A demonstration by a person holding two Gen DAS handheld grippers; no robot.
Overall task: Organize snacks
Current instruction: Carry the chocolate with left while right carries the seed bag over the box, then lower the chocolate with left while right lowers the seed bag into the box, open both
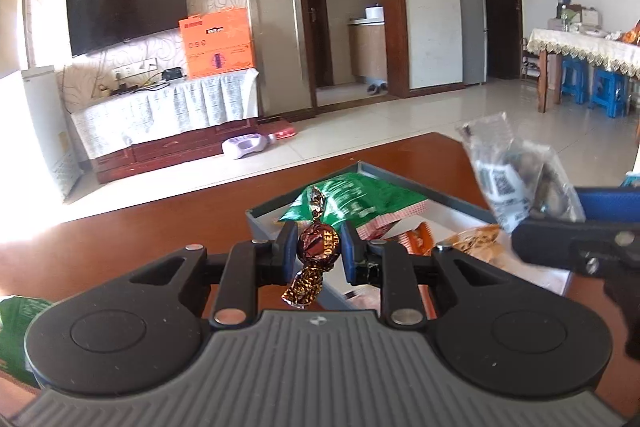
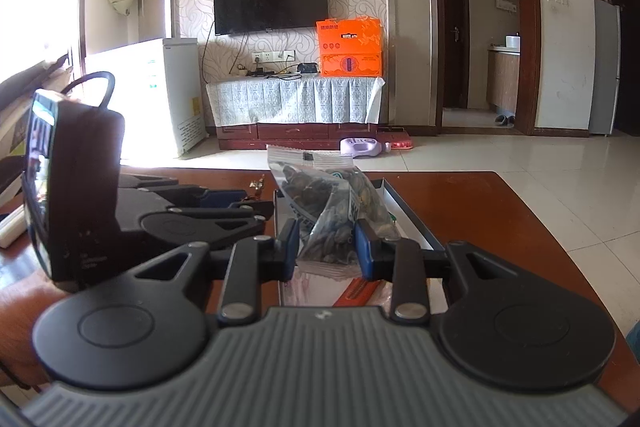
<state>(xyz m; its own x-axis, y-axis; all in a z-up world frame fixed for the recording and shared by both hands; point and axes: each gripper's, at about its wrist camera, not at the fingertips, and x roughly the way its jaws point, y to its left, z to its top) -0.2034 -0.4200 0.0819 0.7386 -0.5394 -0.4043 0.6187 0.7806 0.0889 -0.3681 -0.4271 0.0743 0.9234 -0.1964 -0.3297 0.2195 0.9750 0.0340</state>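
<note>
Glossy wooden table, crinkly foil-wrapped toffee, perhaps

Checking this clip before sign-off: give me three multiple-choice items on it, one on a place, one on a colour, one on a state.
1. Where does the green packet lie?
A. in the grey tray
B. on the floor
C. on the TV stand

2. What colour is the box beside the TV?
A. blue
B. orange
C. white

3. What does the left tool hold?
A. nothing
B. a spoon
C. a brown wrapped candy

Answers: 1 A, the packet sits inside the tray's walls; 2 B, it is bright orange in both views; 3 C, the pads press on the candy, while the right tool grips a clear seed bag.
</note>
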